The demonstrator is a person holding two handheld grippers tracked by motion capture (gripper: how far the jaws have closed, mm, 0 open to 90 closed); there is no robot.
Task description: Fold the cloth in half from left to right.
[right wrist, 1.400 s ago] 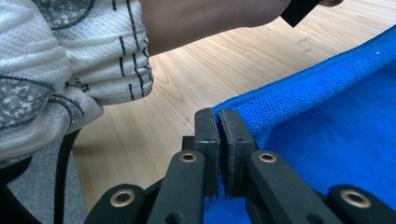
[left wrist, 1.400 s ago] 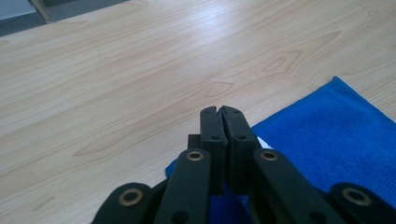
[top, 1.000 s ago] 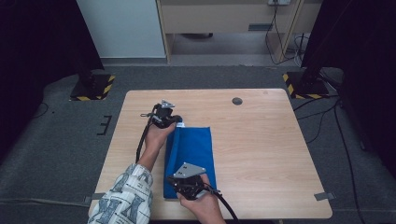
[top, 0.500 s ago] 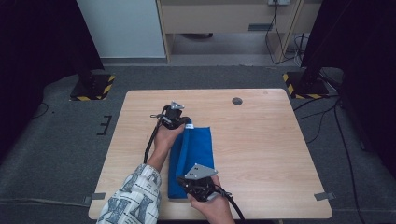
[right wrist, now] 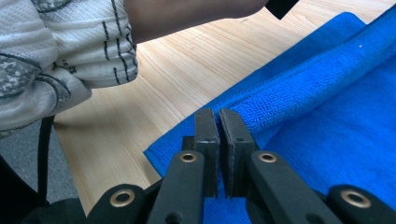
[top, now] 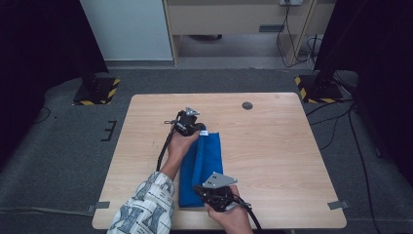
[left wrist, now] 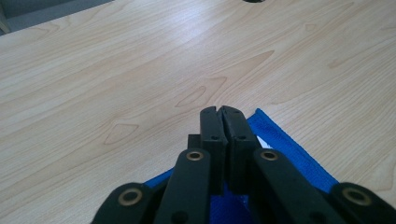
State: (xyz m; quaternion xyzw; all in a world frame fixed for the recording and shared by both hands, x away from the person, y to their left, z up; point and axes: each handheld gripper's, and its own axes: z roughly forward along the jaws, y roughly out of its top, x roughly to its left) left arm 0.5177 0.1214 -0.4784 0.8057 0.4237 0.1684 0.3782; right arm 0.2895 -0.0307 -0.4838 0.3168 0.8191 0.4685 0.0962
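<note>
Left gripper: black body, grey three-cornered plate on top, black cable trailing along the forearm. Right gripper: same build, black cable running off the near edge. Jaws: black bars, brass-ringed pivot screws. Sleeve: white with dark line pattern, textured weave.

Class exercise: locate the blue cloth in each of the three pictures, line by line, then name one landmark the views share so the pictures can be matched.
High view: the blue cloth lies lengthwise at the table's middle, between the two grippers.
Left gripper view: its far corner shows at the bottom, right of the jaws.
Right gripper view: it covers the right half, with a rolled fold running diagonally.
Shared landmark: the light wooden table.
</note>
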